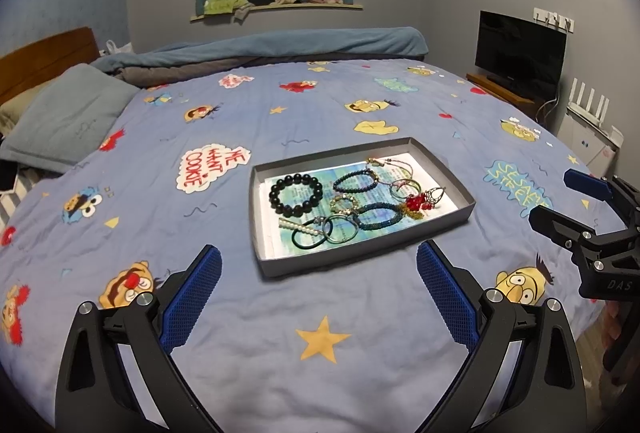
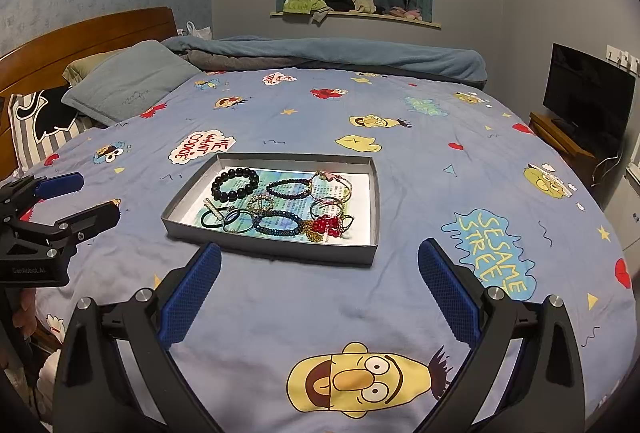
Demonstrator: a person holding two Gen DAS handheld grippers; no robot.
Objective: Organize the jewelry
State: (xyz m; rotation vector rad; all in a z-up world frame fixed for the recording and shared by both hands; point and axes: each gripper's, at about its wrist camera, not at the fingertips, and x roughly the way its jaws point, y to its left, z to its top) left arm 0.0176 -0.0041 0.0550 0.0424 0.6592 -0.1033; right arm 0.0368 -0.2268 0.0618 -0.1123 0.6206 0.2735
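Left gripper and right gripper, both spread wide and empty, hover short of the grey tray of bracelets lying straight ahead mid-bed, about equally near.

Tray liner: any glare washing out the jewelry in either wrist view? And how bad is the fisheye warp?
Left wrist view: glare whitens the far right strip of the tray liner, but the black bead bracelet and red bead piece stay readable. Right wrist view: milder white strip along the liner; the jewelry stays sharp. Both views: the bed edge bows strongly, corners vignette black, and the room is dim.
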